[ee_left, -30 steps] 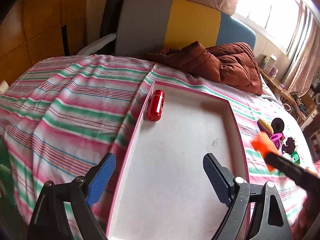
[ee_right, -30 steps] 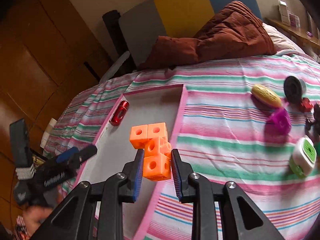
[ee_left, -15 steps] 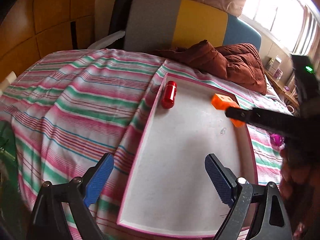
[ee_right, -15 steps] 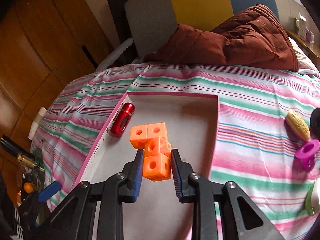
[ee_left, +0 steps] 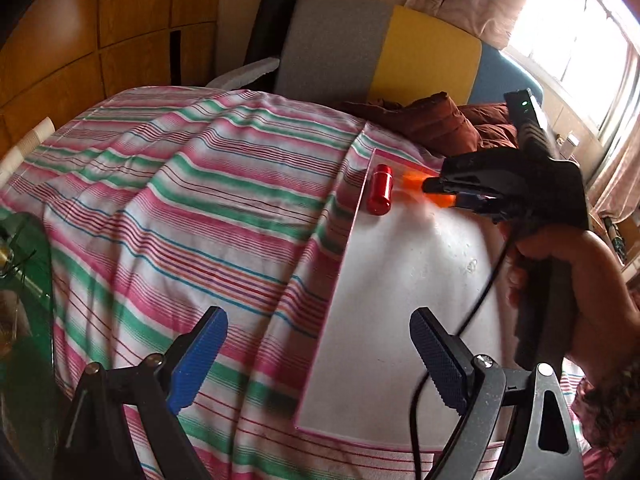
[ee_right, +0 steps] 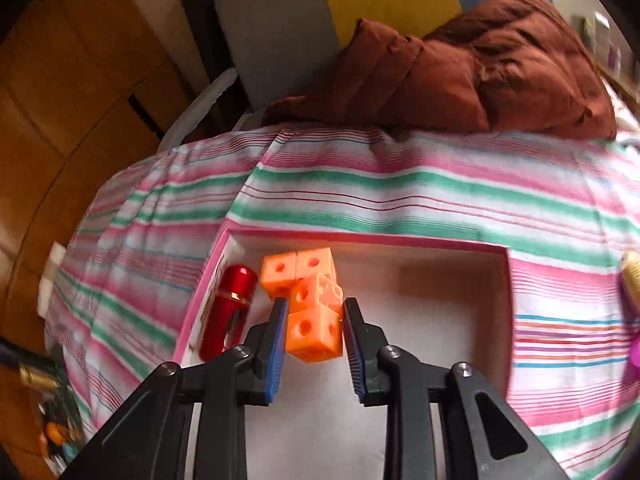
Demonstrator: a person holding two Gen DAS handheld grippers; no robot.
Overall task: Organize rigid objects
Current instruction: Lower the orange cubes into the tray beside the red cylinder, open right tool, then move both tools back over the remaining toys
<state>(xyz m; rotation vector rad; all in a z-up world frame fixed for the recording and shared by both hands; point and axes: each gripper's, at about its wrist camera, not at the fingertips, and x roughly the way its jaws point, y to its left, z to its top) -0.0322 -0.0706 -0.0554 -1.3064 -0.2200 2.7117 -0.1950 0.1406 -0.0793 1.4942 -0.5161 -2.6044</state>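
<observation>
A white tray with a pink rim (ee_left: 400, 280) (ee_right: 420, 320) lies on the striped bedspread. A red cylinder (ee_left: 380, 194) (ee_right: 230, 312) rests along its left wall near the far corner. Beside it is an orange cluster of linked cubes (ee_right: 316, 336), blurred in the left wrist view (ee_left: 412, 182). My right gripper (ee_right: 315, 308) (ee_left: 436, 188) has the nearest cube between its blue pads. Its jaws are opening, and thin gaps show on both sides of the cube. My left gripper (ee_left: 316, 320) is open and holds nothing, over the tray's near left edge.
A brown quilt (ee_right: 460, 72) is heaped against the grey, yellow and blue headboard (ee_left: 380, 52). A yellow object (ee_right: 632, 276) and a purple one (ee_right: 634, 354) lie on the bedspread right of the tray. A green glass surface (ee_left: 24, 280) stands left of the bed. A person's hand (ee_left: 580, 280) holds the right gripper.
The right gripper carried the orange cubes from the tray's right side down to its far left corner beside the red cylinder, and its pads have eased apart. The left gripper drifted left.
</observation>
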